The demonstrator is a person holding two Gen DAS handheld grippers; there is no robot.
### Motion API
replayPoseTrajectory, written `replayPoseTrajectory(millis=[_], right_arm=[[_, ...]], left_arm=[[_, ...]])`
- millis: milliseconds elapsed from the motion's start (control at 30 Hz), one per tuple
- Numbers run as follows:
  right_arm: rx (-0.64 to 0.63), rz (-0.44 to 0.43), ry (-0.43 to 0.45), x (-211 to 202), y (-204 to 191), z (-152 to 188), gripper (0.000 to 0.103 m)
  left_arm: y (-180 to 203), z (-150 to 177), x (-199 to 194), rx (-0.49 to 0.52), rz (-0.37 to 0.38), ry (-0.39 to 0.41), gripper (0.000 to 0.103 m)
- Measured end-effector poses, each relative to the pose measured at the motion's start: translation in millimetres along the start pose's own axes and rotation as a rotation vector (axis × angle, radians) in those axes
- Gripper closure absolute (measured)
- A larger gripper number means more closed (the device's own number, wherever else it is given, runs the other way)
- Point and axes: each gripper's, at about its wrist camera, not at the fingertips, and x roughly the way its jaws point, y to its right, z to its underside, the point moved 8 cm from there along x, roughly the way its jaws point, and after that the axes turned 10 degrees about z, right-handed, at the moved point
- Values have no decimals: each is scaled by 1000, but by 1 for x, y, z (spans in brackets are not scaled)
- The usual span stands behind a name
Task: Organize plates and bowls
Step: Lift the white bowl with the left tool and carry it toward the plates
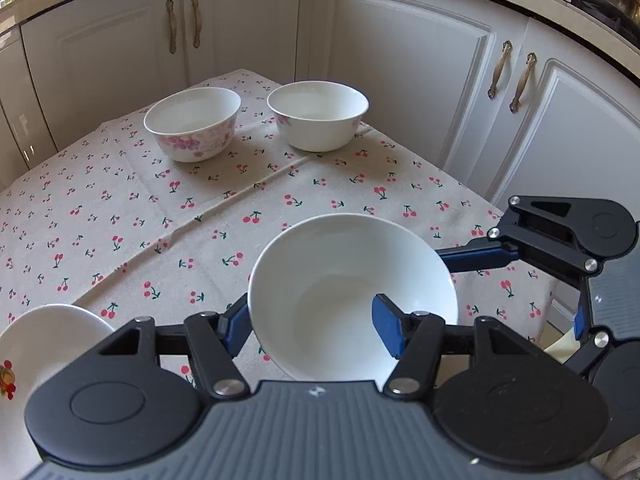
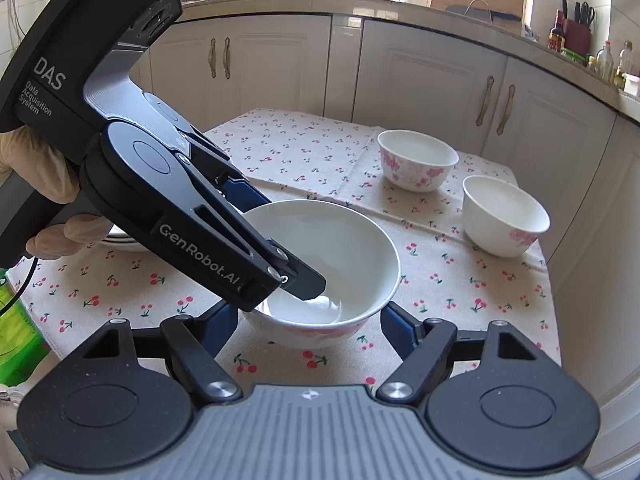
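My left tongs, marked "DAS Data Acquisition System" and "GenRobot.AI", pinch the rim of the white bowl over the cherry tablecloth; my right tongs gape wide, holding nothing.

Left wrist view: white plate with red fruit print cut off by left edge and hidden partly behind the gripper body. Right wrist view: stack of white plates mostly hidden behind the left gripper's black housing. Green plastic bottle cropped at left edge. Small countertop bottles too small to identify.
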Motion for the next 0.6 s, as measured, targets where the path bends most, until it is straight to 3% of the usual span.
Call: replayPoseTrajectory(millis=[600], right_arm=[[-10, -43, -36, 1, -9, 12, 21]], left_arm=[[3, 18, 0, -17, -2, -29, 40]])
